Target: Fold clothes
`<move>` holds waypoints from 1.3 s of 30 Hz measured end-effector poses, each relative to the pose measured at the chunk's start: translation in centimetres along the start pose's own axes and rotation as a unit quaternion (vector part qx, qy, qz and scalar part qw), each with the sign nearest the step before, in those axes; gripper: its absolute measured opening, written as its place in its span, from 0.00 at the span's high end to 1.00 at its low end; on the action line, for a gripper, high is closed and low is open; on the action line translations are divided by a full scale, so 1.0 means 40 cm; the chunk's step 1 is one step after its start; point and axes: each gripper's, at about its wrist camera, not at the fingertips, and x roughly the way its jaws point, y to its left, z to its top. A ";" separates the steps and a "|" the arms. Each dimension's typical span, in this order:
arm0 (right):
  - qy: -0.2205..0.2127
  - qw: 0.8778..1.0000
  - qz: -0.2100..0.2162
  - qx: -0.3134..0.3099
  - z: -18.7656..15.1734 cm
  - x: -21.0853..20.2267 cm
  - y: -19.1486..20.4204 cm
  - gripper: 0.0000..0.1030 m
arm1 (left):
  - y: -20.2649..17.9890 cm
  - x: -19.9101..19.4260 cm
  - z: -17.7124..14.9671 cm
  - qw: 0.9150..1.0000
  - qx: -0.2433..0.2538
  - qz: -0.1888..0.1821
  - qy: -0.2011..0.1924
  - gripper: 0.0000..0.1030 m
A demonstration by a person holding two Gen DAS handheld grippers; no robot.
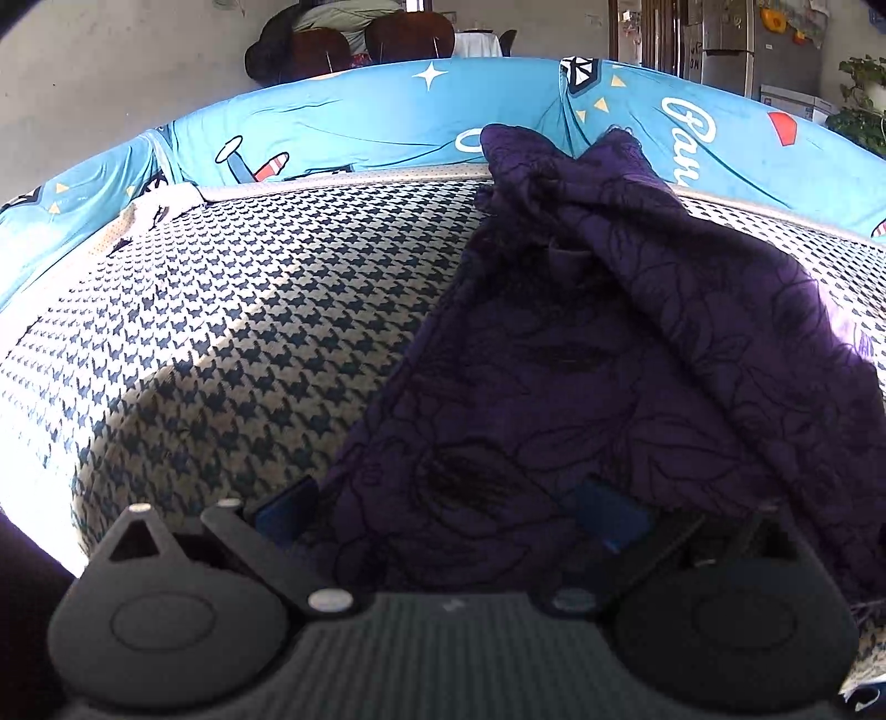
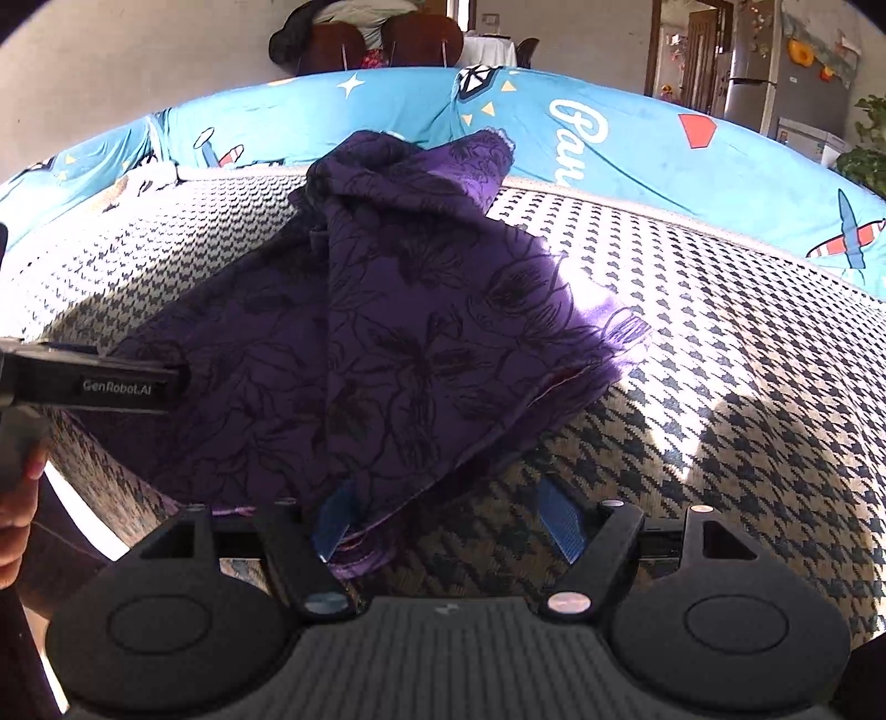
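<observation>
A dark purple garment (image 1: 609,343) with a black floral print lies crumpled and partly folded on the houndstooth sofa seat (image 1: 249,332). My left gripper (image 1: 448,512) is open, its blue pads wide apart at the garment's near left edge, with cloth lying between them. In the right wrist view the same garment (image 2: 387,332) spreads across the seat, bunched at the back. My right gripper (image 2: 448,523) is open at its near corner. The hem drapes over the left blue pad (image 2: 338,520). The left gripper (image 2: 94,382) reaches in from the left edge, held by a hand (image 2: 16,498).
A bright blue cartoon-print cover (image 2: 664,144) wraps the sofa backrest behind the seat. Bare houndstooth seat (image 2: 720,360) extends to the right, partly in strong sunlight. Behind the sofa are dark chairs (image 1: 387,33), a fridge (image 1: 736,50) and a plant (image 1: 864,99).
</observation>
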 end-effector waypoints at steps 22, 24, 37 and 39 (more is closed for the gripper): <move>-0.016 0.982 -0.097 0.158 0.101 0.175 -0.131 0.31 | -0.049 0.032 -0.001 0.999 0.025 0.017 -0.013 0.00; -0.016 0.981 -0.104 0.164 0.102 0.192 -0.139 0.37 | -0.051 0.033 0.000 0.999 0.025 0.017 -0.014 0.00; -0.056 0.981 -0.083 0.166 0.117 0.214 -0.141 0.89 | -0.046 0.033 0.000 1.000 0.022 0.016 -0.015 0.00; -0.061 0.980 -0.079 0.171 0.118 0.205 -0.143 0.90 | -0.044 0.032 0.000 1.000 0.021 0.015 -0.014 0.00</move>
